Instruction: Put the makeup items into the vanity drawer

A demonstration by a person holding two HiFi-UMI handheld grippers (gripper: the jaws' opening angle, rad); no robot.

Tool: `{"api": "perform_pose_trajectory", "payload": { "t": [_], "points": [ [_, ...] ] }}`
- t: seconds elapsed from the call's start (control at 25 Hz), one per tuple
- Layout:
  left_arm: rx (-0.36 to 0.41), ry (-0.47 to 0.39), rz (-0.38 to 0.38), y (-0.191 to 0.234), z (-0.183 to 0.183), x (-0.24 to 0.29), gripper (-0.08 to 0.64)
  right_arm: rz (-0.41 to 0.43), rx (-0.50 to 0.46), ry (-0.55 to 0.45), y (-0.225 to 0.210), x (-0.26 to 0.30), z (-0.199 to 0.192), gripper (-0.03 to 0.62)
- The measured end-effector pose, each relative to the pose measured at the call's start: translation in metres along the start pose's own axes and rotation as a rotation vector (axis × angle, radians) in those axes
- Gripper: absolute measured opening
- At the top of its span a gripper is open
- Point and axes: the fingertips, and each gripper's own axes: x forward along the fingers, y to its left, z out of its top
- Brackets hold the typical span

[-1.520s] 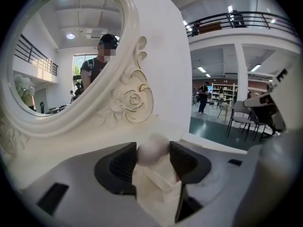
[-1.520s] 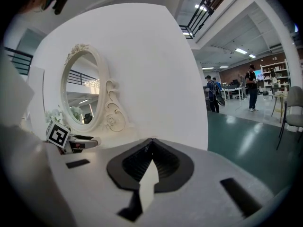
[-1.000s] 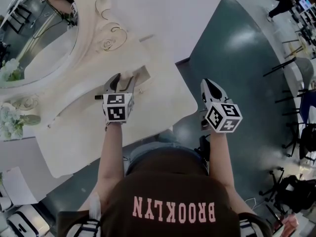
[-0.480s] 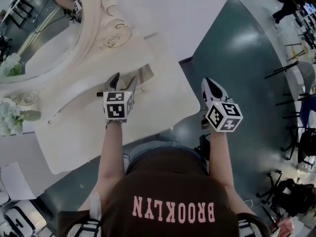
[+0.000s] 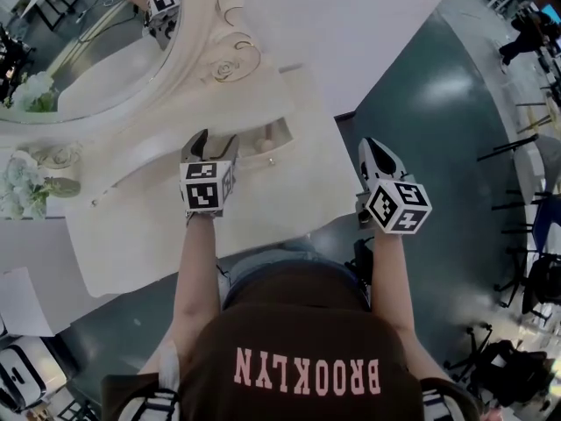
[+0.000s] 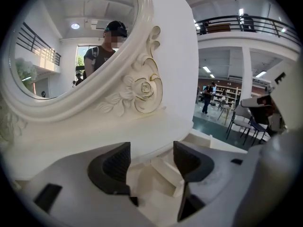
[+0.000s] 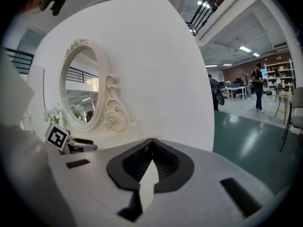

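Observation:
The cream vanity [image 5: 289, 191] has a small drawer [image 5: 279, 132] standing open in its top, with something pale and rounded in it that I cannot identify. My left gripper [image 5: 210, 139] hovers just left of the drawer. Its jaws have just been opening and now stand open with nothing between them. In the left gripper view, the left gripper [image 6: 151, 162] points at the drawer's cream compartment [image 6: 165, 171]. My right gripper [image 5: 375, 152] is off the vanity's right edge, over the floor. In the right gripper view, the right gripper [image 7: 151, 145] is shut with nothing in it.
An oval mirror [image 5: 88, 68] in a carved frame stands behind the vanity top, with a white wall [image 5: 351, 24] behind it. Pale flowers [image 5: 22, 182] sit at the vanity's left end. Teal floor [image 5: 438, 103] lies to the right, with chairs [image 5: 526, 147] further off.
The left jaws have spread wider, and the left gripper now sits left of the drawer instead of over it. The right gripper keeps its place over the floor, still shut.

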Motion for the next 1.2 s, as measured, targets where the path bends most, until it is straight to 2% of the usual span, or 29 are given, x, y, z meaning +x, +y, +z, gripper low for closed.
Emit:
{"api": "perform_pose_trajectory", "payload": {
  "t": [0.48, 1.2],
  "points": [
    [-0.061, 0.012, 0.115, 0.049, -0.016, -0.025, 0.262, 0.091, -0.028, 0.026, 0.038, 0.029, 0.0, -0.002],
    [-0.161, 0.139, 0.208, 0.048, -0.087, -0.02, 0.275, 0.091, -0.052, 0.147, 0.024, 0.022, -0.041, -0.002]
  ]
}}
